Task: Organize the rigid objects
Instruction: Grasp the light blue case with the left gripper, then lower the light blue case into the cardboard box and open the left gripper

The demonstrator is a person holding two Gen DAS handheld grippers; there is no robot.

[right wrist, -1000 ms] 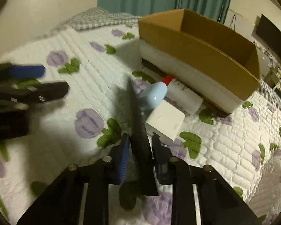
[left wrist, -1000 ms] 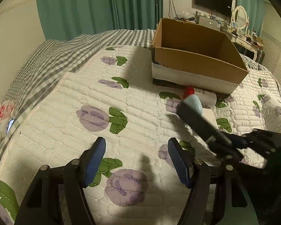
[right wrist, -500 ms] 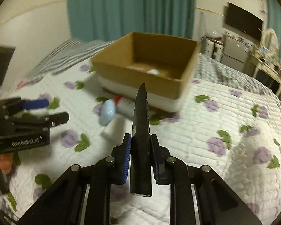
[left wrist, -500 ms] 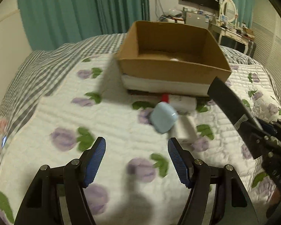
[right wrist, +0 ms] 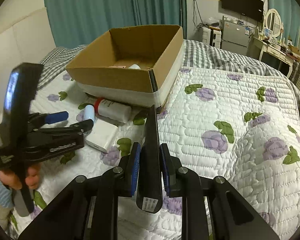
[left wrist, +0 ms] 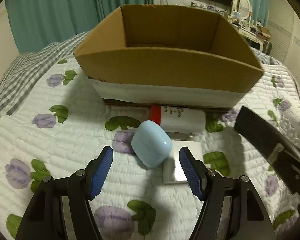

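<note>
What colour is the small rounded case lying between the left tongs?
Light blue case; clearest in the left wrist view.

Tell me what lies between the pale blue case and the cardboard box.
In the left wrist view, a white bottle with a red cap lies on its side between the pale blue case and the cardboard box.

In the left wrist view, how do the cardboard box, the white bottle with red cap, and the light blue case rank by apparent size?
1. cardboard box, by far the largest.
2. white bottle and light blue case: look alike; the case lies nearer the camera, so I do not rank them.
</note>
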